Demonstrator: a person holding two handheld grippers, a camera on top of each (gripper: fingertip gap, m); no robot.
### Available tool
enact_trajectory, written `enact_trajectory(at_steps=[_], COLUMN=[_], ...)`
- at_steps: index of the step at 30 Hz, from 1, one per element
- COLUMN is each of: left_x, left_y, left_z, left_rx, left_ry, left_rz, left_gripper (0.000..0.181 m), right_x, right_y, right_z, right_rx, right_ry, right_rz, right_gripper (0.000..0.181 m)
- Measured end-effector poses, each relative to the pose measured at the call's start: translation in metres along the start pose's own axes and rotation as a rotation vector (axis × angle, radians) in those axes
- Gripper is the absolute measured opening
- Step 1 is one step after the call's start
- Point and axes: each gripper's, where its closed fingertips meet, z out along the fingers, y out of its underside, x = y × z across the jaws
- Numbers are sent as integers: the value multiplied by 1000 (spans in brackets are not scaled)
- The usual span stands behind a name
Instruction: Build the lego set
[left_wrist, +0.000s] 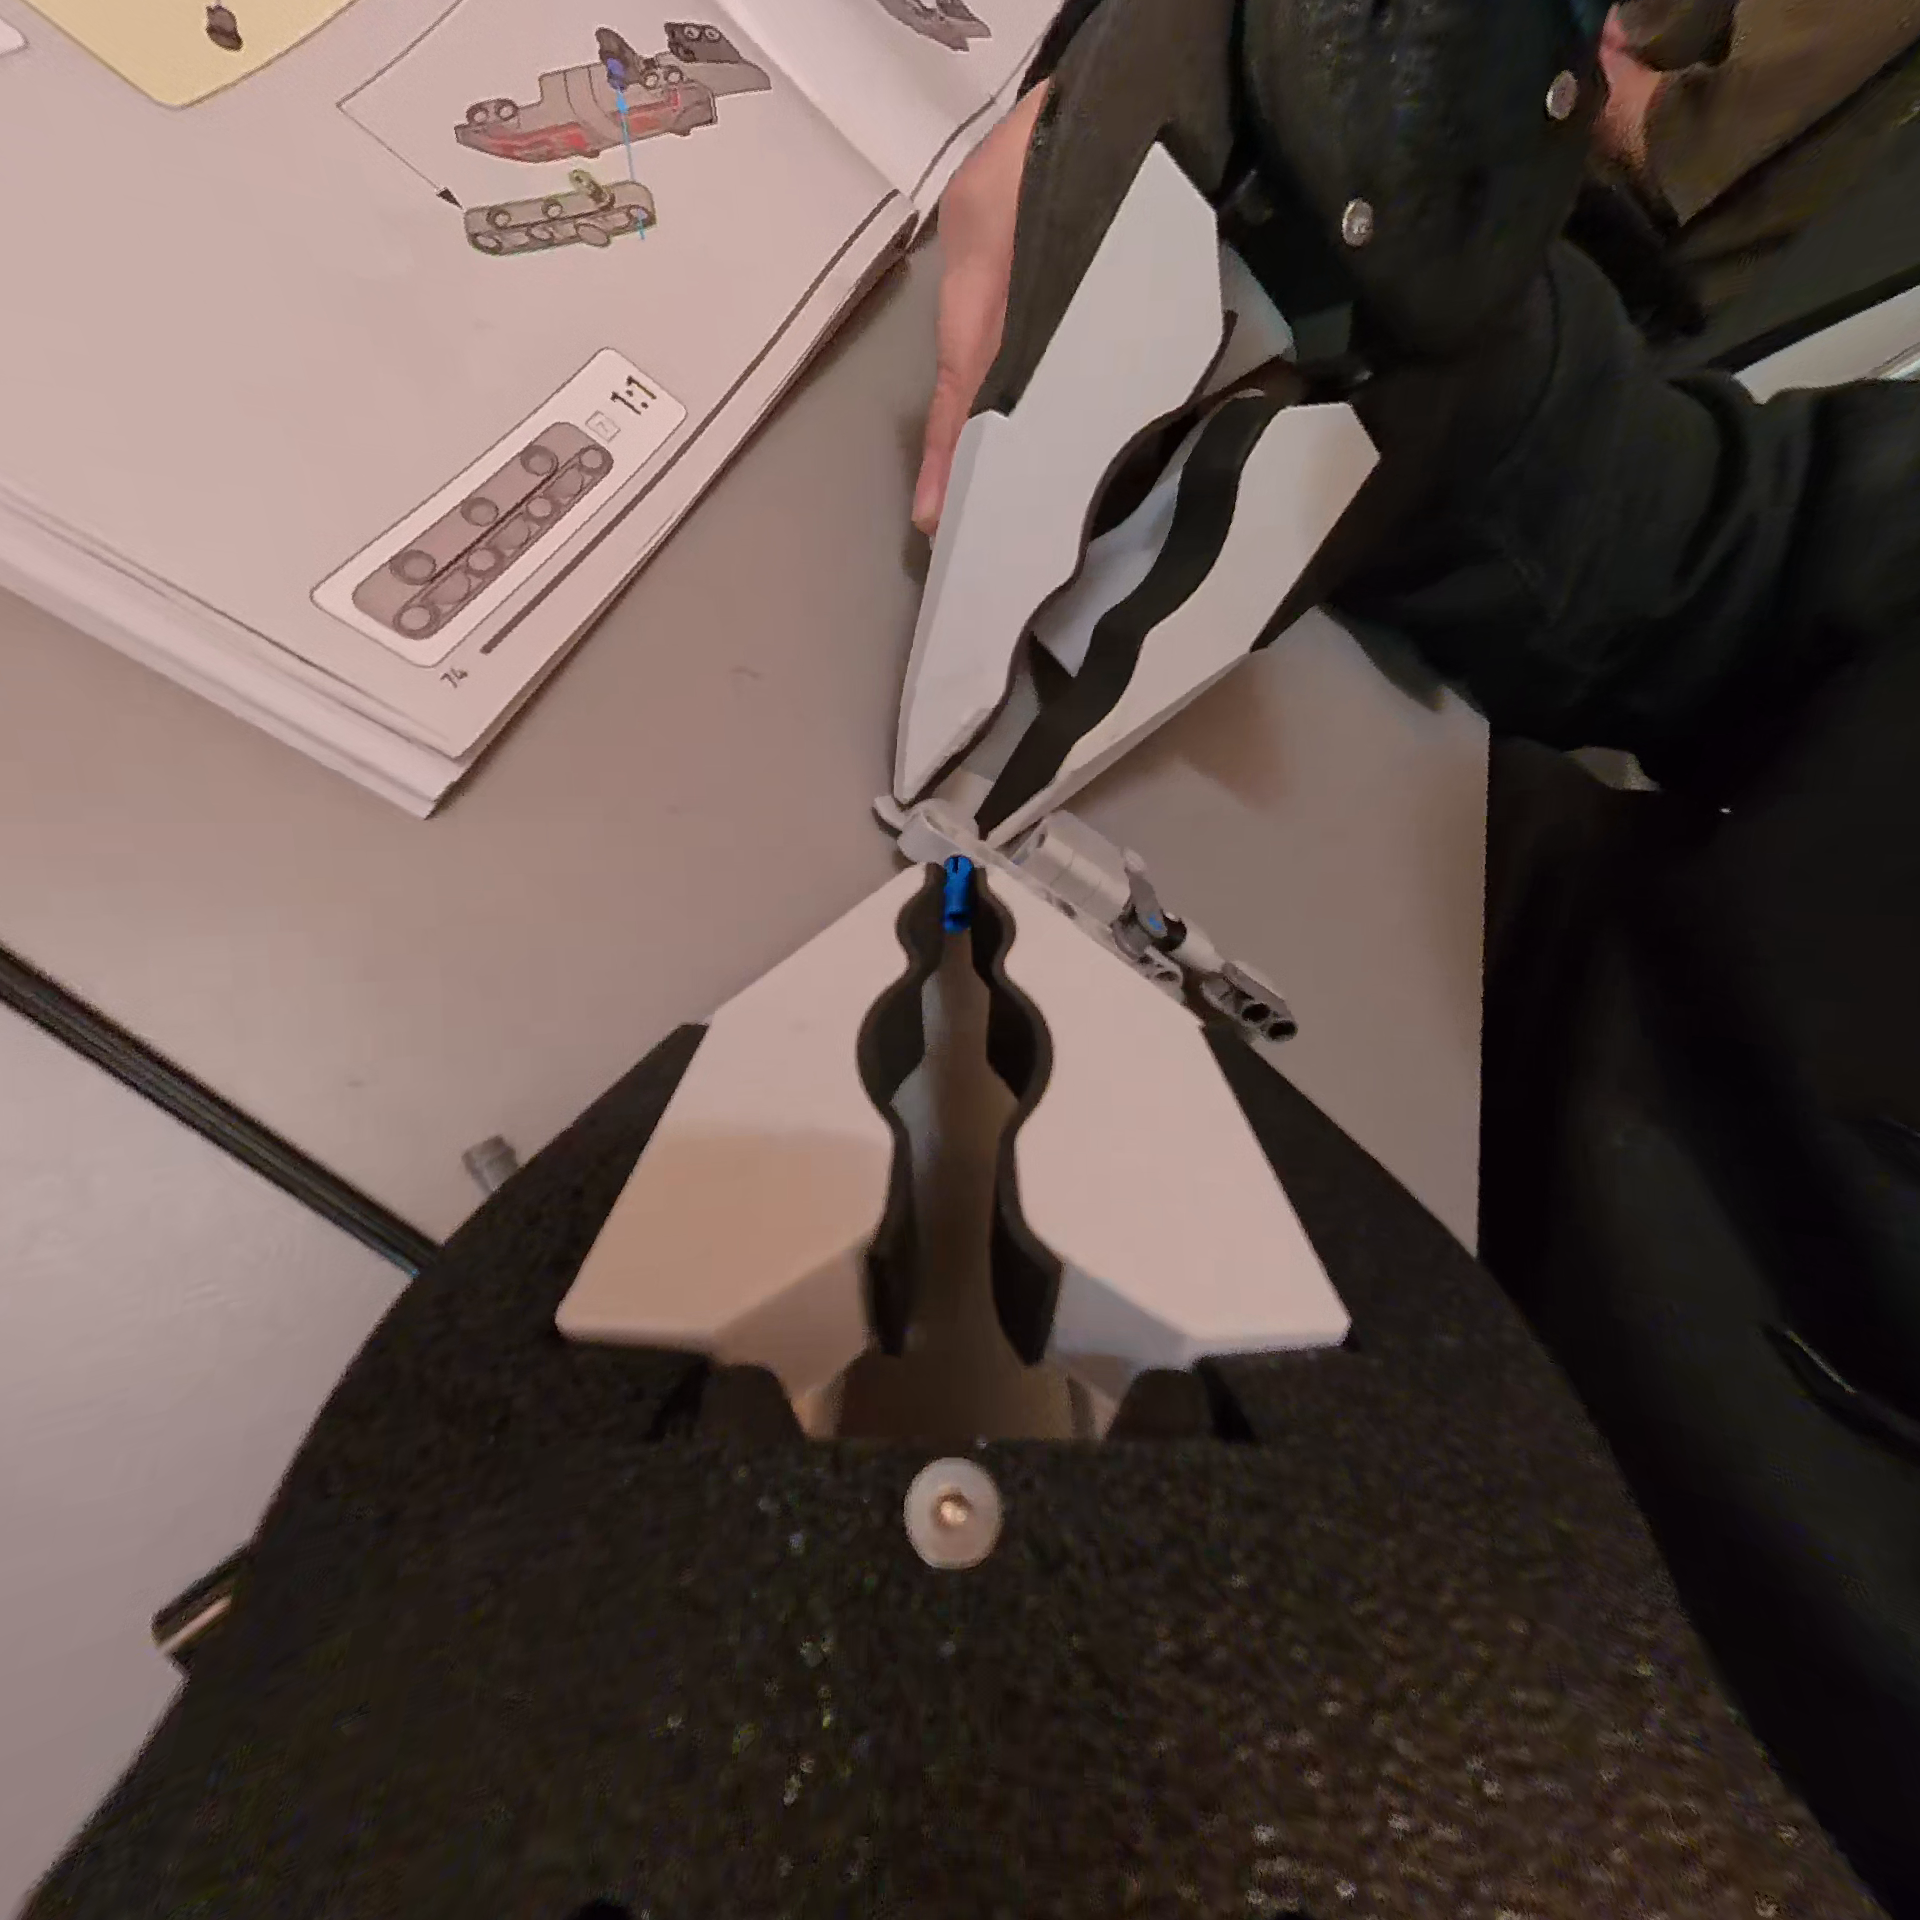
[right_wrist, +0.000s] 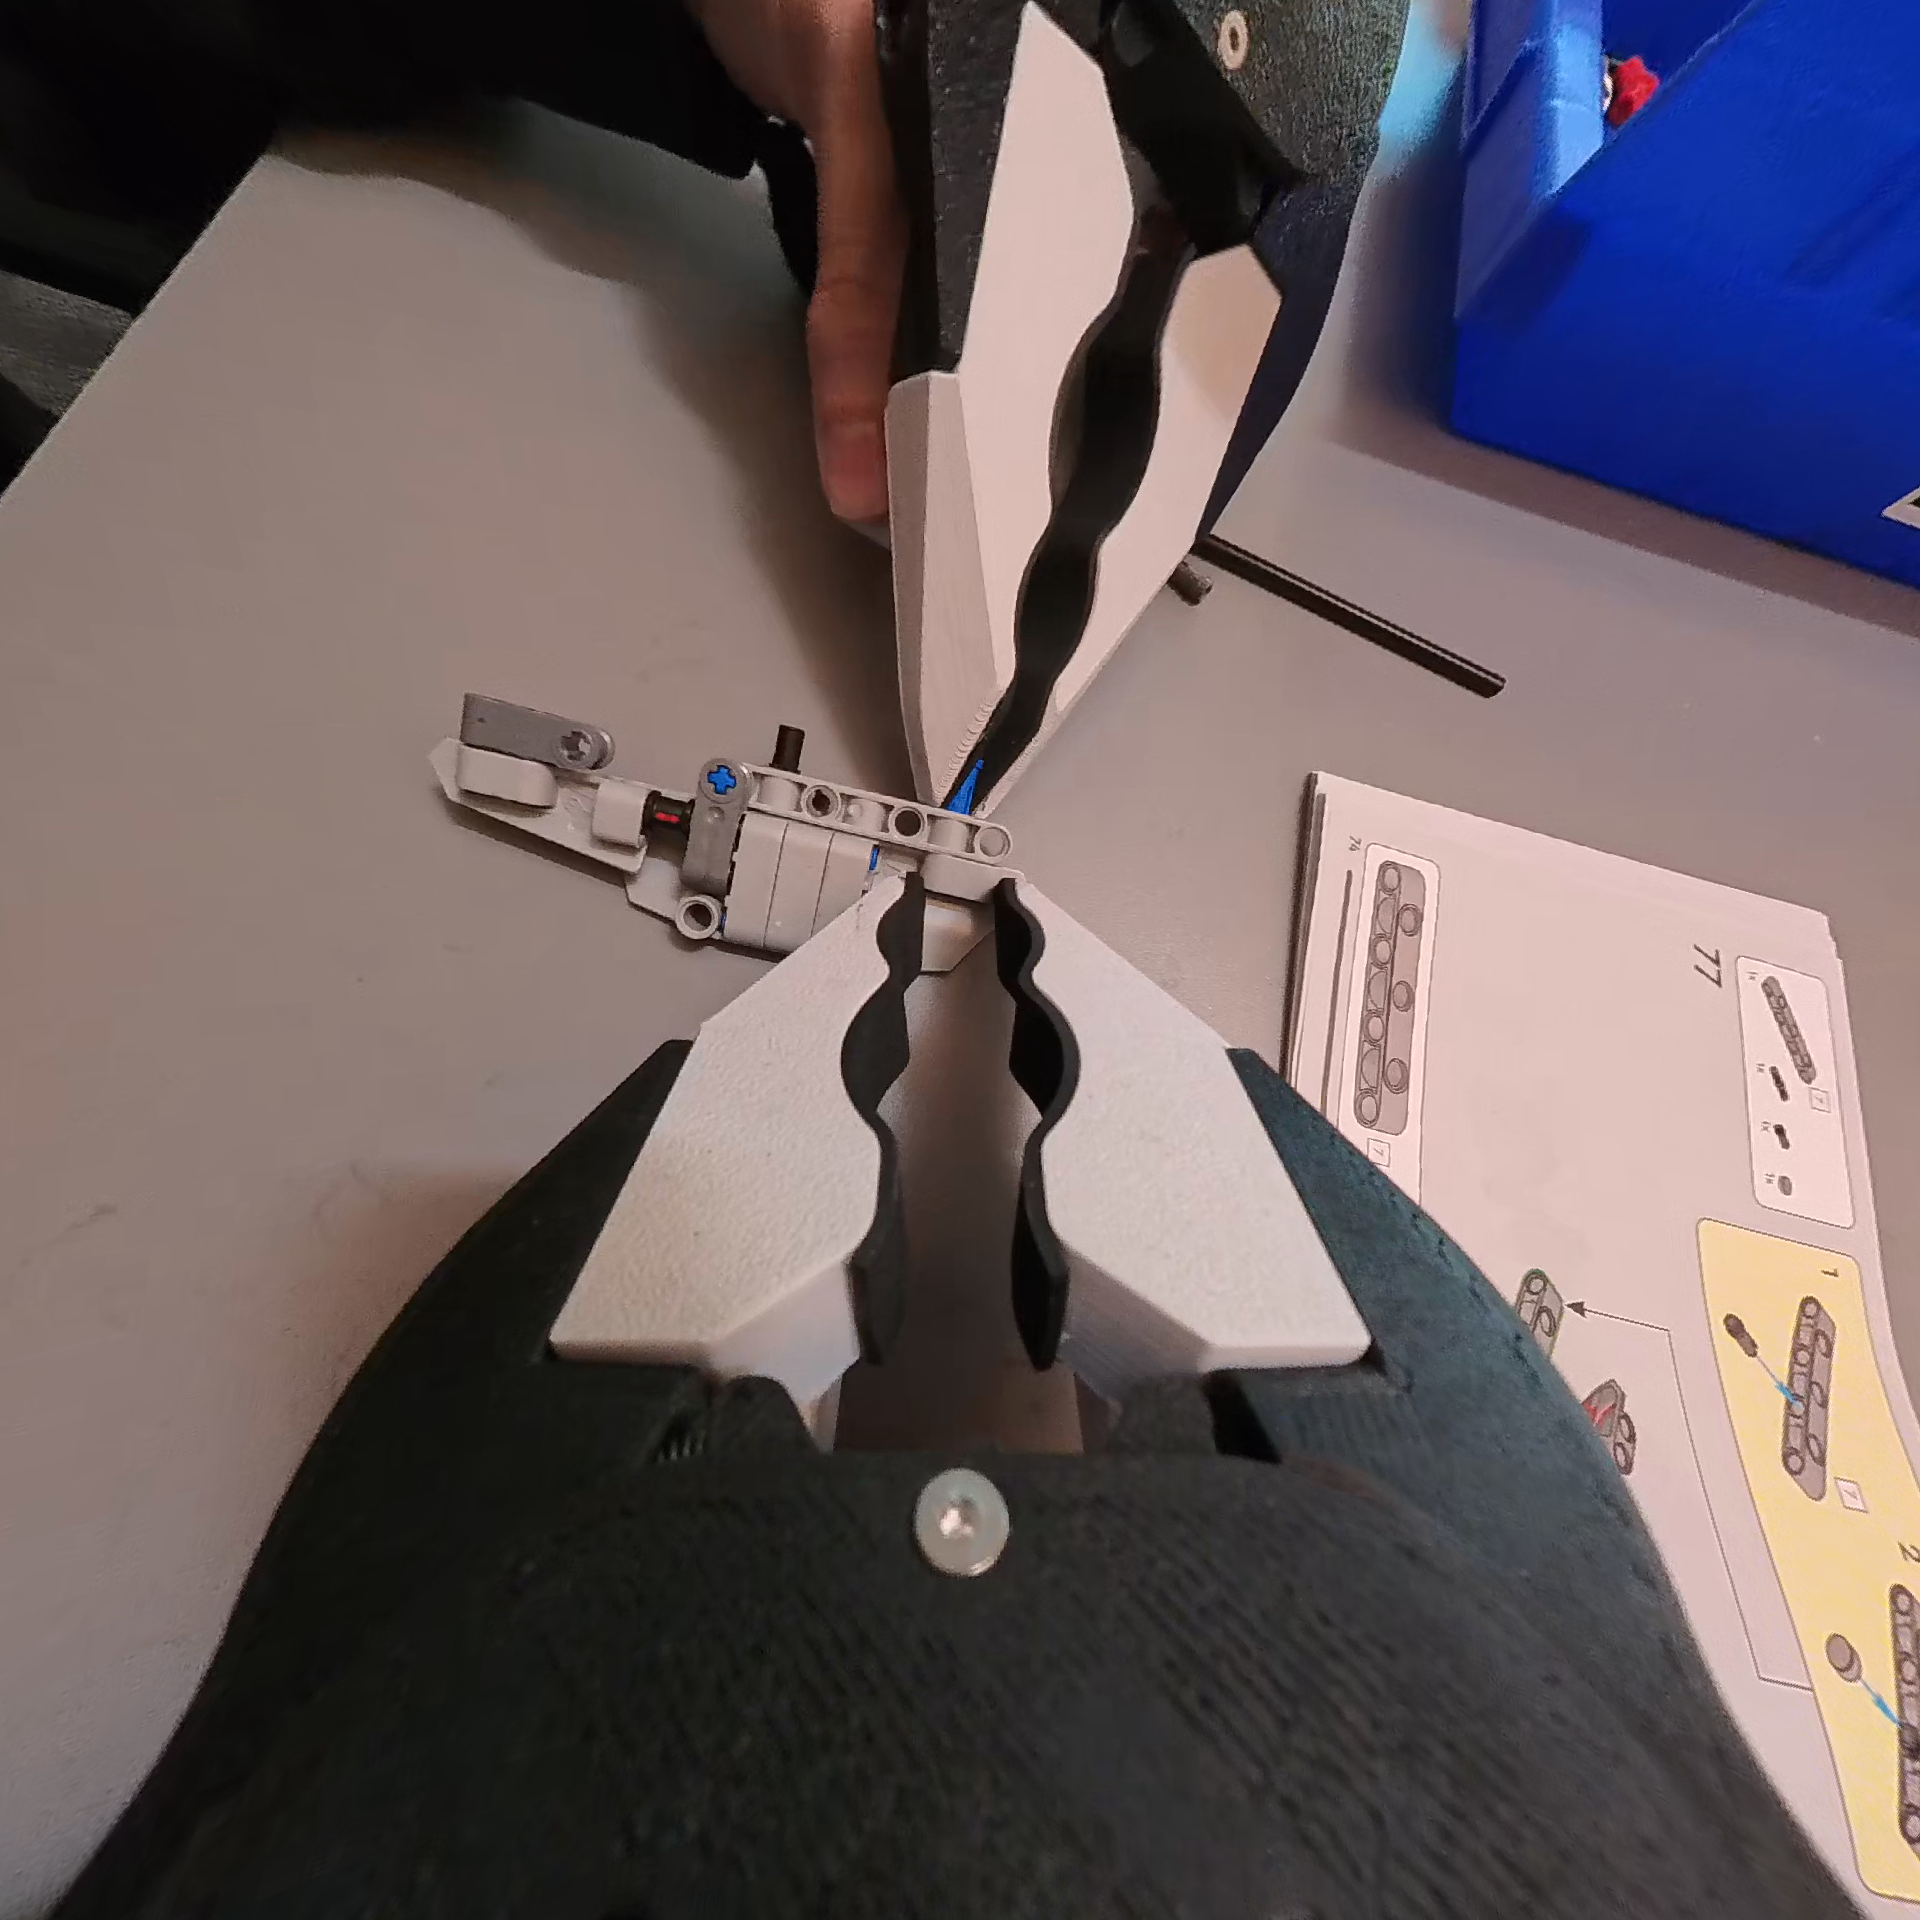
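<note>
Assembly looked only partly done: the grey beam-and-pin lego subassembly (right_wrist: 769, 831) lay on the grey surface (right_wrist: 364, 499), right gripper (right_wrist: 951, 894) clamping its three o'clock end, left gripper (left_wrist: 956, 894) pinching a small blue pin (left_wrist: 954, 891) there, not yet seated.

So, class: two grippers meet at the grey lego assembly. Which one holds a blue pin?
The left gripper pinches the blue pin at its fingertips. The right gripper grips the grey assembly's beam end instead.

Blue pin (left_wrist: 956, 896), pale grey lego assembly (right_wrist: 790, 842), white-and-yellow instruction booklet (right_wrist: 1558, 1039), blue bin (right_wrist: 1704, 312).
</note>
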Motion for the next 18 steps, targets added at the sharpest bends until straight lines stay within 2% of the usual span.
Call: enact_trajectory(at_steps=[4, 6, 9, 13, 18], left_x=[0, -1, -4, -1, -1], left_y=[-2, -2, 4, -1, -1], left_z=[-2, -5, -10, -15, -13], left_rx=[22, 34, 18, 64, 51], left_ry=[-31, -49, -87, -89, -85], left_rz=[37, 52, 82, 119, 125], left_gripper=[3, 10, 8, 3, 3], right_x=[0, 0, 0, 0, 0], right_y=[0, 0, 0, 0, 0], right_z=[0, 0, 0, 0, 0], right_rx=[1, 2, 2, 2, 2], right_ry=[1, 4, 1, -4, -5], right_rz=[-3, -6, -2, 3, 4], right_gripper=[13, 13, 13, 13, 13])
